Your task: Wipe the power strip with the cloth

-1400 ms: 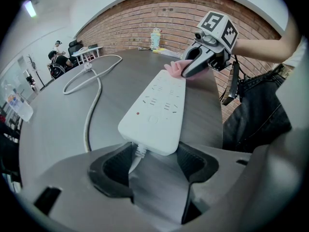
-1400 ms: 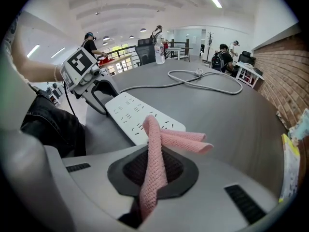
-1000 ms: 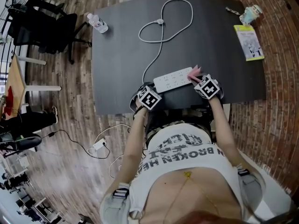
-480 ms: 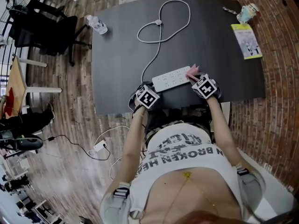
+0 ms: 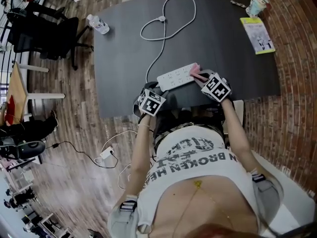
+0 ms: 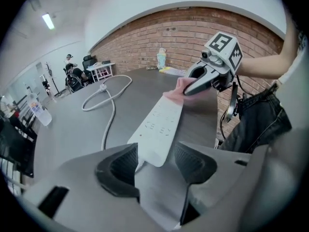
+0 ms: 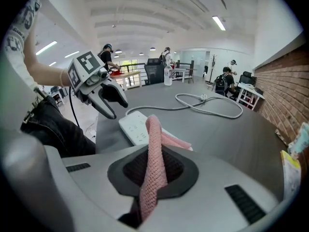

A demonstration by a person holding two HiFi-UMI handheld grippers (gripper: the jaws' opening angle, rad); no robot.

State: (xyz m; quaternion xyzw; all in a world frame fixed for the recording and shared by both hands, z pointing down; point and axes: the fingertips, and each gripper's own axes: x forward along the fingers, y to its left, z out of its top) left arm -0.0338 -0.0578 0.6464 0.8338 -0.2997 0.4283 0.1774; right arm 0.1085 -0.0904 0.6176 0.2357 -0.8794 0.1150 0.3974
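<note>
A white power strip (image 5: 176,76) lies near the front edge of the dark table (image 5: 223,48), its white cable (image 5: 163,19) looping away to the far side. My left gripper (image 5: 157,90) is at the strip's left end. In the left gripper view that end of the strip (image 6: 159,129) sits between the jaws, which are closing; gaps still show on both sides. My right gripper (image 5: 201,78) is shut on a pink cloth (image 7: 154,153), and the cloth (image 5: 195,73) rests on the strip's right end.
A water bottle (image 5: 98,24) stands at the table's far left corner. A cup (image 5: 256,5) and a yellow booklet (image 5: 257,34) sit at the far right. A black chair (image 5: 44,31) stands on the wooden floor to the left. Brick floor runs along the right.
The left gripper has come in closer around the strip's left end. The right gripper stays with the cloth on the right end. The head view has shifted slightly.
</note>
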